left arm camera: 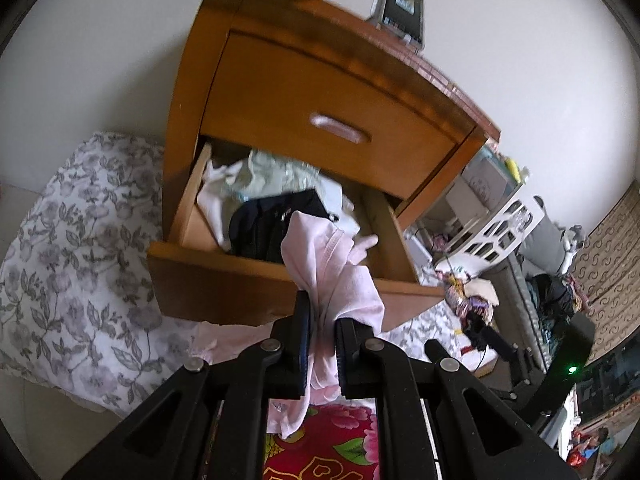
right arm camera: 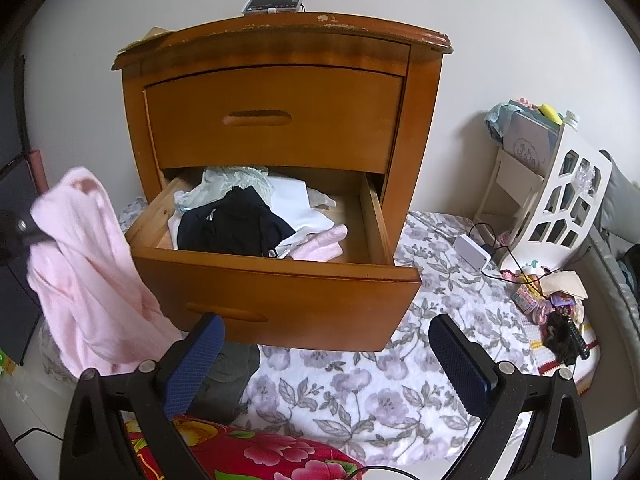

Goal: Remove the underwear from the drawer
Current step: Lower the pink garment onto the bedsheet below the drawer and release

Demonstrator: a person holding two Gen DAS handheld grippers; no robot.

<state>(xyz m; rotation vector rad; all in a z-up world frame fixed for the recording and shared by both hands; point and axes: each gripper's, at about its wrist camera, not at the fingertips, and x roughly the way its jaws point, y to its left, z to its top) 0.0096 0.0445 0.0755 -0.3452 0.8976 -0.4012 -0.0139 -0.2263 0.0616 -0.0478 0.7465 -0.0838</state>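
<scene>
Pinching a pink garment [left arm camera: 340, 280], the left gripper [left arm camera: 322, 344] is pressed together on gathered cloth, held outside the drawer [right arm camera: 280, 280], off its front left corner. The right gripper [right arm camera: 328, 360] is spread, empty, before the drawer front. Removal is judged done; setting down comes next. Its long axis hangs roughly vertical.

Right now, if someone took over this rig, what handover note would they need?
Left hand-held gripper: shut on a pink garment, out of the drawer.
Right hand-held gripper: open, empty, in front of the drawer.
Bottom drawer open; black garment, white, pale green and another pink piece inside.
Done: one pink piece lifted out.
Left: put it down, take out the rest.
</scene>
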